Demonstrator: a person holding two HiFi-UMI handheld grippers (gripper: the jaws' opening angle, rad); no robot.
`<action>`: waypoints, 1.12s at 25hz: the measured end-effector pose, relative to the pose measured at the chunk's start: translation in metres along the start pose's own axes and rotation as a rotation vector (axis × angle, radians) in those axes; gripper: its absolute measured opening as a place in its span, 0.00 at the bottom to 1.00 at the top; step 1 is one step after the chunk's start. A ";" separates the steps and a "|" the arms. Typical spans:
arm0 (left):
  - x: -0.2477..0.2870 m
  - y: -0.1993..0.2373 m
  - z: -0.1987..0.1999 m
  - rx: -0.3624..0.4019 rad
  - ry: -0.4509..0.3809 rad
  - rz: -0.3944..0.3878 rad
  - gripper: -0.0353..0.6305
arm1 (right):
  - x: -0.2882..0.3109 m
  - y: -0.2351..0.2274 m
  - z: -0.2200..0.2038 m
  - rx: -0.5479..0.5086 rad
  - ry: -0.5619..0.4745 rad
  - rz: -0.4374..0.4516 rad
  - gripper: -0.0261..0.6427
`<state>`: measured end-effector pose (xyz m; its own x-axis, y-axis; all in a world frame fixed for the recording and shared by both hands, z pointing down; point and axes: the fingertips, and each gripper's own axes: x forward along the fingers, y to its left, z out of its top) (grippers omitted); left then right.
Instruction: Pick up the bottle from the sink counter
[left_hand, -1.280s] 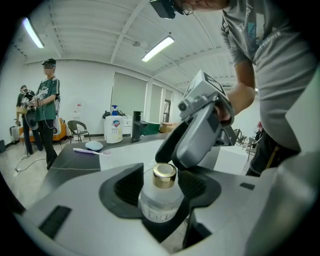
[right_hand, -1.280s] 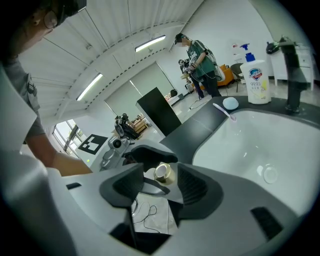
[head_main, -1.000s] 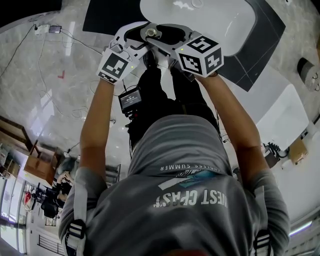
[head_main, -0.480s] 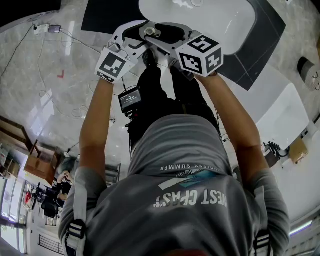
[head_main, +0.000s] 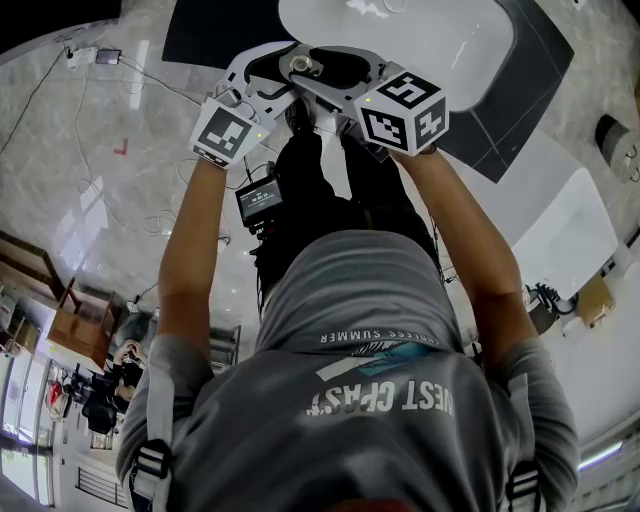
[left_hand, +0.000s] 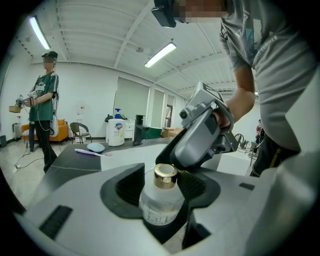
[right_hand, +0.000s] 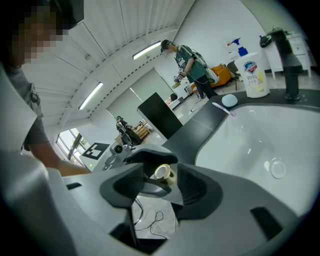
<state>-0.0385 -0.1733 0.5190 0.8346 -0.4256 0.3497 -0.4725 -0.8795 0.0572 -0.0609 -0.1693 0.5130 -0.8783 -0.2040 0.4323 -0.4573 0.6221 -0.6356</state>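
Bottle (left_hand: 161, 200) clear w/ gold cap (left_hand: 165, 175); marker cubes (head_main: 227, 132) (head_main: 403, 110) blk/wht squares; sink (right_hand: 260, 130) white, counter (right_hand: 195, 127) dk grey; dispenser (right_hand: 252, 72) white w/ blue pump (right_hand: 243, 50).

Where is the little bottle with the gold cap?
In the left gripper view, the bottle is gripped between the left tongs, held up in the air, close beside the white sink.

- white hand-soap pump bottle (right_hand: 253, 75) with a blue pump, standing upright;
- black faucet (right_hand: 289, 70) just beside the pump bottle;
- pale blue round piece (right_hand: 229, 100) on the pump bottle's other side, with a toothbrush (right_hand: 223, 109) lying just beside it;
- person in a green shirt (right_hand: 192, 66) standing well beyond the pump bottle;
- dark chair (left_hand: 80, 131) far behind the pump bottle
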 end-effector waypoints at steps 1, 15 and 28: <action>0.000 0.000 0.000 0.001 0.000 0.000 0.35 | 0.000 0.000 0.000 -0.001 -0.001 0.000 0.35; -0.002 0.000 0.000 0.005 -0.025 0.009 0.35 | 0.000 0.003 0.001 -0.076 -0.027 -0.004 0.35; -0.003 0.000 -0.002 0.075 0.003 -0.024 0.35 | 0.000 -0.001 0.007 -0.138 -0.041 0.051 0.44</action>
<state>-0.0417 -0.1715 0.5198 0.8445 -0.4040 0.3517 -0.4298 -0.9029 -0.0051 -0.0615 -0.1752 0.5098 -0.9062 -0.1987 0.3732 -0.3910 0.7299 -0.5607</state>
